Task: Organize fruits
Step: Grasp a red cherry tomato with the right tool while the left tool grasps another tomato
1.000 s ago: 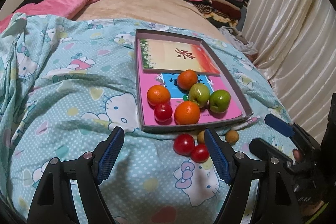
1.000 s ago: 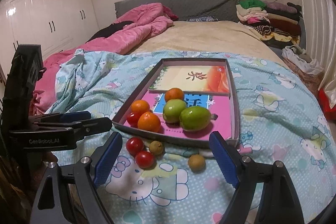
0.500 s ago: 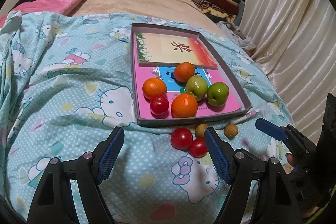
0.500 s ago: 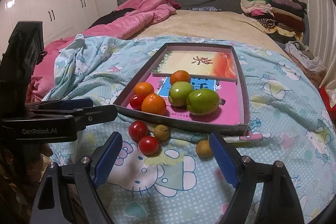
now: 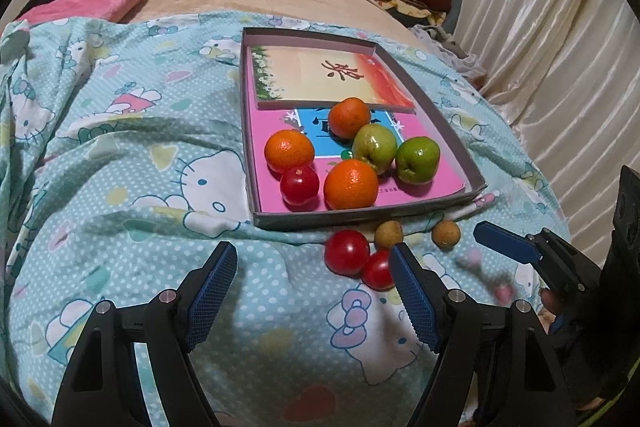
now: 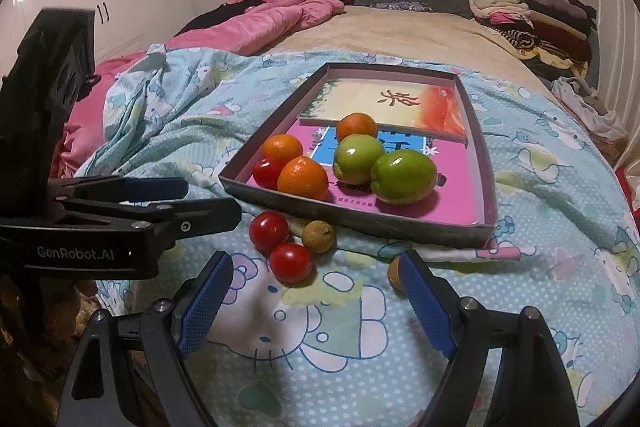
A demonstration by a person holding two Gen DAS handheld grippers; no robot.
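red tomatoes (image 6: pixel 280 247) nearer right gripper (image 6: pixel 316 301) than before

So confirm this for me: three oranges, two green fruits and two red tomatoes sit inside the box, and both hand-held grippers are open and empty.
Only the tomato count is wrong. The box holds one red tomato; two more tomatoes lie outside on the bedspread, as the left wrist view shows. The three oranges, two green fruits and open, empty hand-held grippers stand.

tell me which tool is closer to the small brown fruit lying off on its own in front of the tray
Right. The right tool has that brown fruit touching or just behind its right fingertip. The left tool sits further away, beyond the two tomatoes; both tools are open.
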